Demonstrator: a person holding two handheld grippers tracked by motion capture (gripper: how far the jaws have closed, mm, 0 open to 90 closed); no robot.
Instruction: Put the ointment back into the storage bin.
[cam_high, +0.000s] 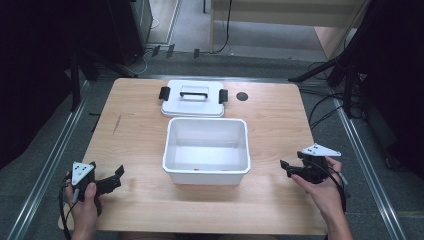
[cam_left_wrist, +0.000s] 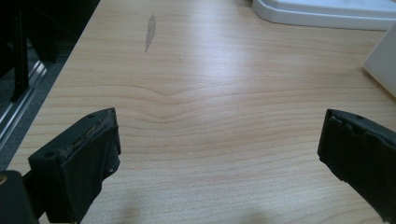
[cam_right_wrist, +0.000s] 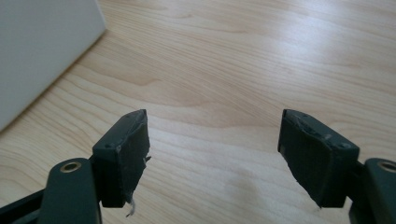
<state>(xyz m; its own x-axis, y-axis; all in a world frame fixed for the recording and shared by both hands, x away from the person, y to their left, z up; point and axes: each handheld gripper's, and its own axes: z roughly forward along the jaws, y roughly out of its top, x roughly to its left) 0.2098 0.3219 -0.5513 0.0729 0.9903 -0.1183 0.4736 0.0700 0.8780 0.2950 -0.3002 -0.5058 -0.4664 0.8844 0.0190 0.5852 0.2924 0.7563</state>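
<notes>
A white open plastic box (cam_high: 206, 150) stands in the middle of the wooden table (cam_high: 140, 200). Its white lid (cam_high: 193, 98), with a black handle and black clips, lies flat just behind it. My left gripper (cam_high: 120, 176) rests low near the front left corner, pointing right toward the box, jaws open over bare wood (cam_left_wrist: 219, 140). The box corner (cam_left_wrist: 383, 60) and the lid (cam_left_wrist: 327, 11) show far ahead of it. My right gripper (cam_high: 285, 168) is to the right of the box, pointing left at it, open with nothing between its jaws (cam_right_wrist: 215, 140). The box wall (cam_right_wrist: 42, 46) stands at its upper left.
A small dark round spot (cam_high: 242, 96) sits on the table right of the lid. A grey smear (cam_high: 117, 124) marks the wood at the left. Metal rails and cables (cam_high: 325, 112) run along the floor on both sides of the table.
</notes>
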